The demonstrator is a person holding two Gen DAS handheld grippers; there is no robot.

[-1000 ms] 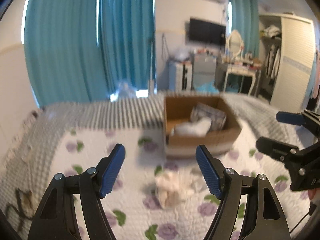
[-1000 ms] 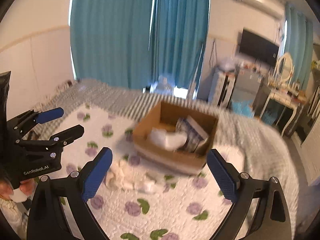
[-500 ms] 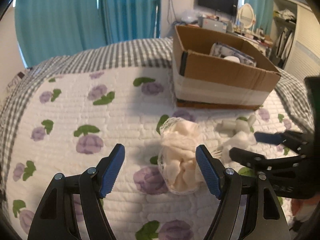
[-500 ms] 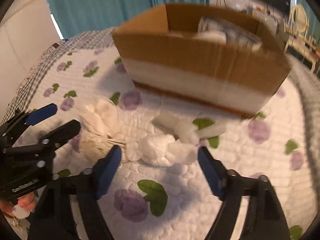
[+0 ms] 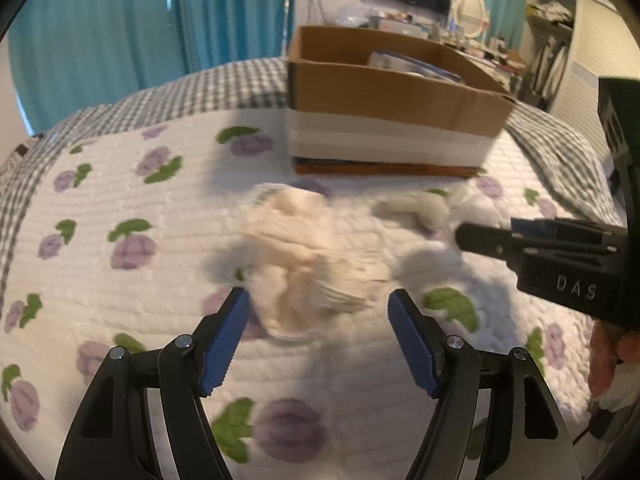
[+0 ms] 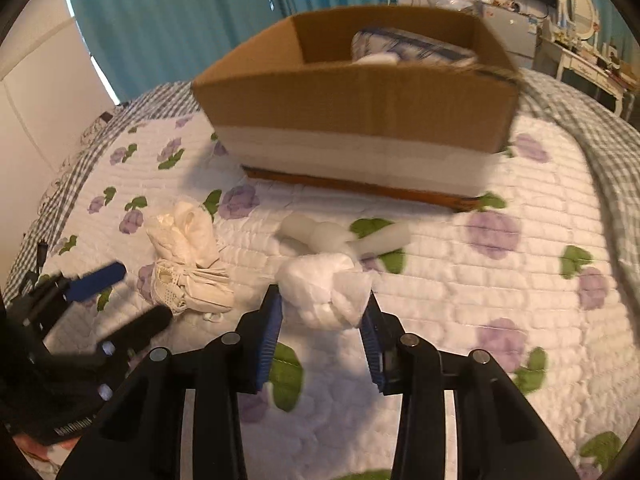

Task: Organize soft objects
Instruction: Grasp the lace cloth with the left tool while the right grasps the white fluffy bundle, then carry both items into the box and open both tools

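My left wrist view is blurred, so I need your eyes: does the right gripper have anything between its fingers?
Observer: Yes. The right gripper straddles the white bundle. Both pads touch it, and it lies on the quilt.
Operator: What is in the box?
Observer: The box holds a blue-patterned pack with something white beside it.
Operator: And my target?
Observer: The cream bundle lies apart from the white one, just ahead of the left gripper.
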